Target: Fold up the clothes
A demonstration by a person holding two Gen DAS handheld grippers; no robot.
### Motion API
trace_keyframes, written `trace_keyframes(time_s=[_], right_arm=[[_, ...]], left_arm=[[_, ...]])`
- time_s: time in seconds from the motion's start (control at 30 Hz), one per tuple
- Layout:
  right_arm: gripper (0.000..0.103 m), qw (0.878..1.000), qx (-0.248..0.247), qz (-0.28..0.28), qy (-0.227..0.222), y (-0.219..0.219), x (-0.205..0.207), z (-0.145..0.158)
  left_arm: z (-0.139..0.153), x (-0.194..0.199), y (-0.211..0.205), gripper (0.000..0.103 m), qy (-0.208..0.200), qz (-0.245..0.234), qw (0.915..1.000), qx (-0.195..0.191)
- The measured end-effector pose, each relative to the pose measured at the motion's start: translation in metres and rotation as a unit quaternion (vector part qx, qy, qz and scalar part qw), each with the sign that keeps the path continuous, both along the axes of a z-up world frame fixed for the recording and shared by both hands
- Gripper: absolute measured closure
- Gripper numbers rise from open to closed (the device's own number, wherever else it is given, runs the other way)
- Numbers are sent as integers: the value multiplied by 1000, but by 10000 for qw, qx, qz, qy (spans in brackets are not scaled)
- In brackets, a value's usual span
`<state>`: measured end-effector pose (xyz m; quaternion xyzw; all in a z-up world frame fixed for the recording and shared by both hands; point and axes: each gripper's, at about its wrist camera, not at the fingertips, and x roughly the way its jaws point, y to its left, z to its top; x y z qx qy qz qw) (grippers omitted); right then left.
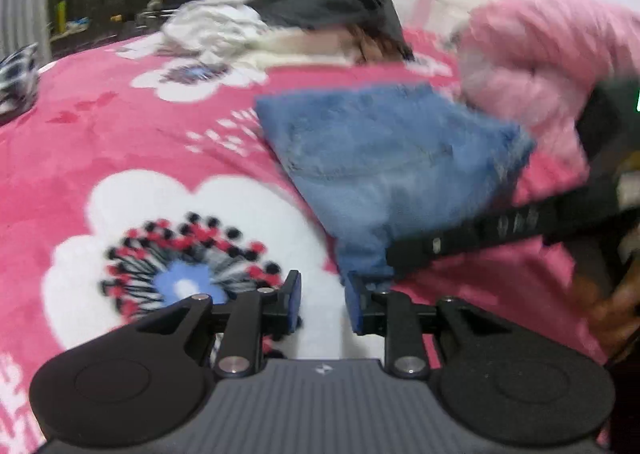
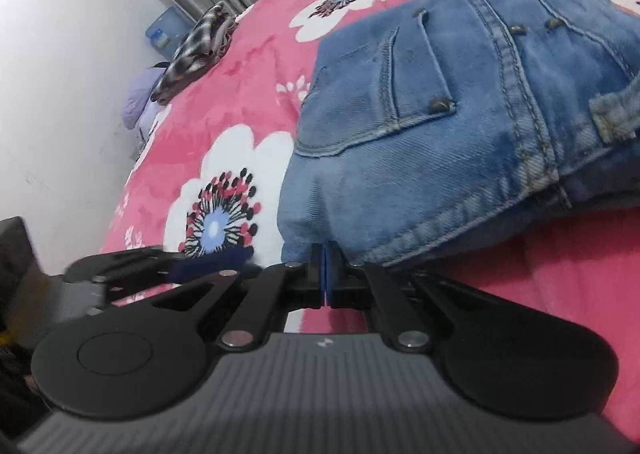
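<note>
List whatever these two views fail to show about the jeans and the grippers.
- Jeans legs: right wrist view, cut off by the right edge.
- Fabric between right gripper pads: right wrist view, hidden by shut jaws.
- Left gripper, open: left wrist view, motion blur hides any contact with the denim.

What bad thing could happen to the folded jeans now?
1. The right gripper pinches only a small corner of the jeans, so the denim might slip out.
2. The left gripper is open beside the jeans, holding nothing; lifting by one corner could make the fold fall open.
3. The pink quilt lies close, so the jeans could snag it.
</note>
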<state>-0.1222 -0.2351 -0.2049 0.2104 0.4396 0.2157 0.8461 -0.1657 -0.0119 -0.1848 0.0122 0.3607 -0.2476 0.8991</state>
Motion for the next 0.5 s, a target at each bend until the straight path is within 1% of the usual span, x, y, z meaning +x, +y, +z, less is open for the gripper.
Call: trace_keyframes(time_s=[0.07, 0.13, 0.2, 0.23, 0.3, 0.37, 0.4, 0.47, 0.5], right_arm=[[103, 9999, 80, -97, 43, -1, -1, -1], [103, 9980, 446, -372, 235, -7, -2, -5], [103, 9911, 983, -750, 502, -18, -5, -12], [103, 9853, 1266, -955, 640, -23, -7, -16], [103, 9687, 1863, -1375, 896, -33, -15, -27], [103, 9505, 2346, -1711, 1106, -41, -23, -37], [103, 9450, 2435, -1841, 1176, -44, -26, -38], [101, 9387, 2450, -2062, 1279, -48, -33, -35], [97, 9412, 2258, -2168, 1270, -50, -36, -27]], left_arm=[[10, 0, 3, 80, -197, -50, 9995, -235], [15, 0, -7, 80, -444, -317, 9981, -297], [12, 0, -22, 80, -631, -600, 9957, -323], [8, 1, -28, 80, -636, -683, 9950, -353], [-2, 6, -37, 81, -470, -723, 9953, -447], [-10, 8, -41, 81, -380, -722, 9952, -549], [-13, 7, -41, 82, -372, -733, 9949, -583], [-18, 3, -42, 83, -453, -783, 9943, -570], [-19, 1, -43, 83, -530, -802, 9940, -519]])
